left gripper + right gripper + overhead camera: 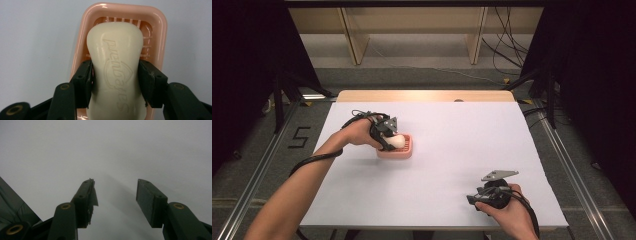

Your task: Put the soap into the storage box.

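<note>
The left tongs [115,82] are clamped on a cream bar of soap [116,72], 1 black pad pressing each long side at the bar's narrowed waist, as the left gripper view shows. The bar lies lengthwise in a pink soap dish [160,32] with raised ribs on its floor, its far end resting over those ribs. Embossed lettering runs along the top face of the soap, with a shield-like outline around its middle; seen upside down from this side, it appears to read "Safeguard", though the letters nearest the tongs are hard to make out. In the high view the left tongs [388,136] reach in from the left to the soap [397,141], and the dish [407,151] sits on the white worktop [462,150] left of centre. On the floor to the left of the worktop, a dark mark reads "5" [300,137]. The right tongs [473,199], held in the person's right hand [507,210], hover over the near right part of the worktop, well apart from the dish. In the right gripper view the right tongs [116,202] are released, with bare white surface between the 2 pads.
</note>
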A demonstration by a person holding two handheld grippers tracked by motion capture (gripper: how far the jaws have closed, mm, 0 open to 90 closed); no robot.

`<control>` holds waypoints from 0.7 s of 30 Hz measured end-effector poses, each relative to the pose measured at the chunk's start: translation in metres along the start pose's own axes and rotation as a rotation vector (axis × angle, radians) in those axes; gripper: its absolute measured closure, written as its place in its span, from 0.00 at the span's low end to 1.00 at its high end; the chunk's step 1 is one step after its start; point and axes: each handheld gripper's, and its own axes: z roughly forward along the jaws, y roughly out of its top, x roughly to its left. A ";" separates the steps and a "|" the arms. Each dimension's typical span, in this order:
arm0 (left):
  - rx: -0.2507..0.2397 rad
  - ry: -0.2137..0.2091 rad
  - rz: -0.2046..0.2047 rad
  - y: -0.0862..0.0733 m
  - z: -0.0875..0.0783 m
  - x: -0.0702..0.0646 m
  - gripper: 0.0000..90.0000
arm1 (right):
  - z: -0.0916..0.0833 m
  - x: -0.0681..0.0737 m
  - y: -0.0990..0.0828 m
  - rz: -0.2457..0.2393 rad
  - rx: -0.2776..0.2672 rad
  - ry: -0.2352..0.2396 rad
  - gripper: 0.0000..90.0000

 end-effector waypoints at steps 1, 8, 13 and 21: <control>-0.015 0.008 0.004 0.001 -0.001 0.001 0.54 | 0.000 0.000 0.000 0.000 0.001 0.000 0.55; -0.053 0.017 -0.041 0.001 -0.015 0.002 0.50 | 0.000 -0.001 0.000 -0.021 -0.012 0.000 0.55; -0.110 0.017 -0.089 -0.004 -0.025 -0.006 0.44 | 0.001 -0.001 0.000 -0.022 -0.012 0.002 0.55; -0.196 0.066 -0.154 -0.040 -0.052 -0.046 0.36 | 0.000 0.000 -0.001 0.006 -0.019 -0.002 0.55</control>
